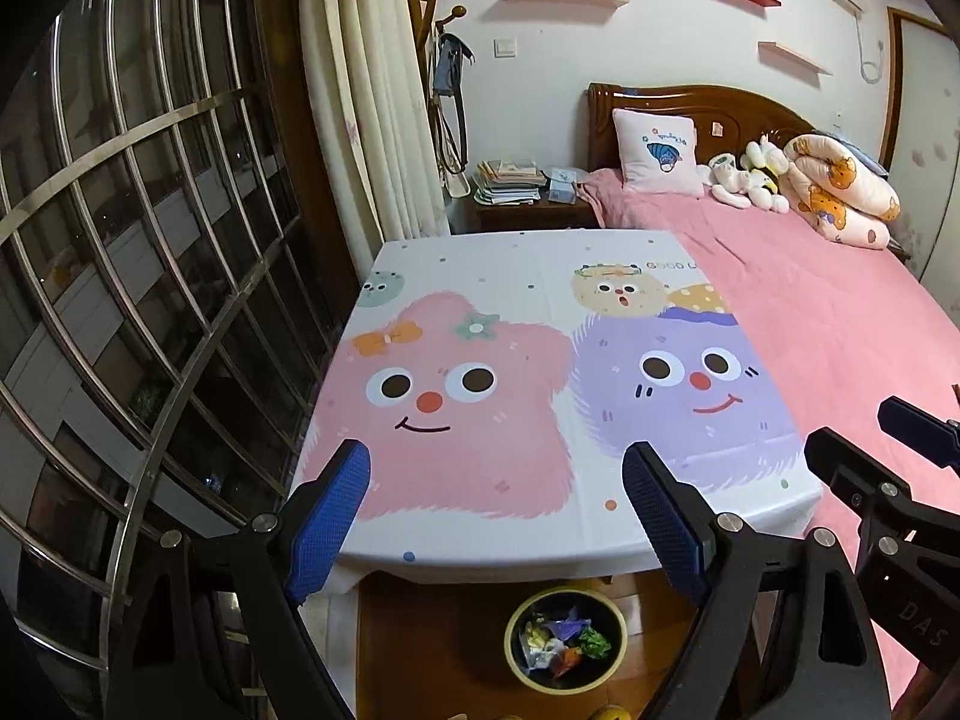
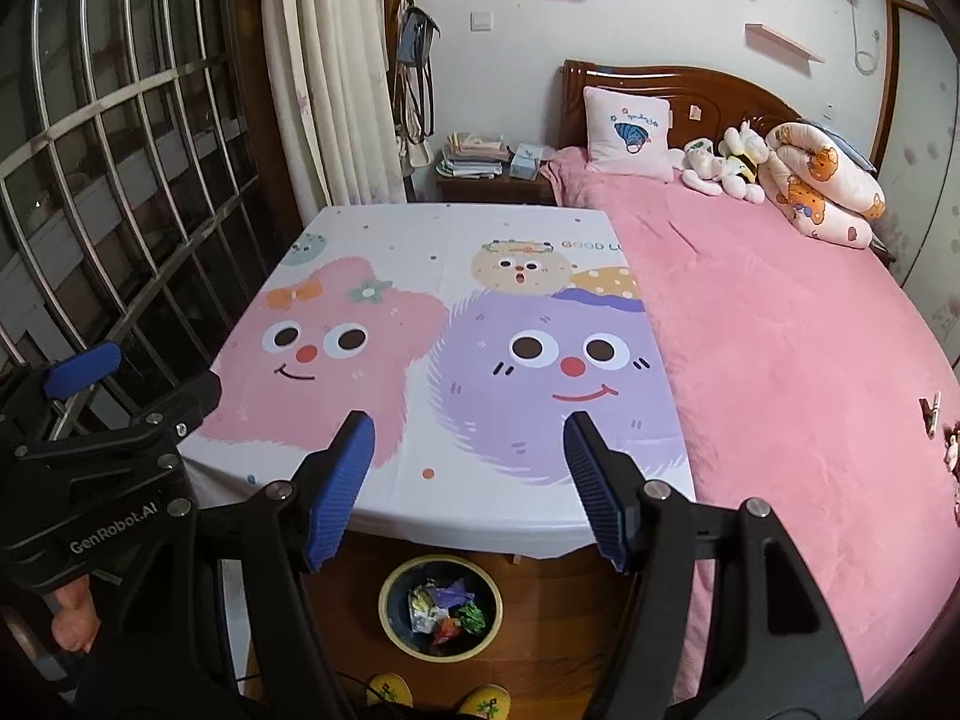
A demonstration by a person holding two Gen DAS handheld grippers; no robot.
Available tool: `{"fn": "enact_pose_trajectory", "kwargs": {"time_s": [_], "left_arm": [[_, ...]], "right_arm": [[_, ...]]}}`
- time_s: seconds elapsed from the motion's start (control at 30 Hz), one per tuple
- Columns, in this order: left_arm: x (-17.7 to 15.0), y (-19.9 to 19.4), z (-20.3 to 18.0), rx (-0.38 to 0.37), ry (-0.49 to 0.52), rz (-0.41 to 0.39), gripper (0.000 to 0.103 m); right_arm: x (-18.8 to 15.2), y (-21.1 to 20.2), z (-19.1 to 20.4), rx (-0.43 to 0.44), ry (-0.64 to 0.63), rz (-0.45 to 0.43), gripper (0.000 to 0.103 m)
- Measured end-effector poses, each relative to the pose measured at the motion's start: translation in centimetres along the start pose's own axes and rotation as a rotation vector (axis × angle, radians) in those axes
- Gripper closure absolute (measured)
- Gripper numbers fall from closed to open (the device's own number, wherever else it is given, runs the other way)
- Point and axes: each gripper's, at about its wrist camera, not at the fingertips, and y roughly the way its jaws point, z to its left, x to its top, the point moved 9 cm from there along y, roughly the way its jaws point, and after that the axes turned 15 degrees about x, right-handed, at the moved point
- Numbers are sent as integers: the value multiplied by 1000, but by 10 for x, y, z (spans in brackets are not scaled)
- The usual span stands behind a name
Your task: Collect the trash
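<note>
- Window bars (image 1: 150,276) run close along the table's left side, so there is little swing room there
- Left gripper (image 1: 498,516) hangs above the near table edge, jaws spread wide with nothing between them
- Table (image 2: 420,228) carries a cartoon cloth with no wrappers showing on it; its near edge overhangs the floor, and a gripper going down to the bin has to clear that edge
- Bin (image 2: 393,630) sits on the floor just before the table, between both grippers' lines of sight
- Trash (image 2: 447,612), crumpled sweet wrappers, lies inside the bin: it looks light, soft and crinkly, probably slippery foil, best pinched at a raised fold
- Right gripper (image 2: 468,480) is spread too, empty, above the near edge
- Bed (image 2: 780,330) butts against the table's right side; above it the room is open
</note>
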Motion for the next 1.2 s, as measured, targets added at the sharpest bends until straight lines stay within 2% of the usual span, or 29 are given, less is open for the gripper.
{"fn": "enact_pose_trajectory", "kwargs": {"time_s": [1.2], "left_arm": [[10, 13, -9, -20, 2, -18, 16]], "right_arm": [[12, 18, -5, -2, -10, -6, 40]]}}
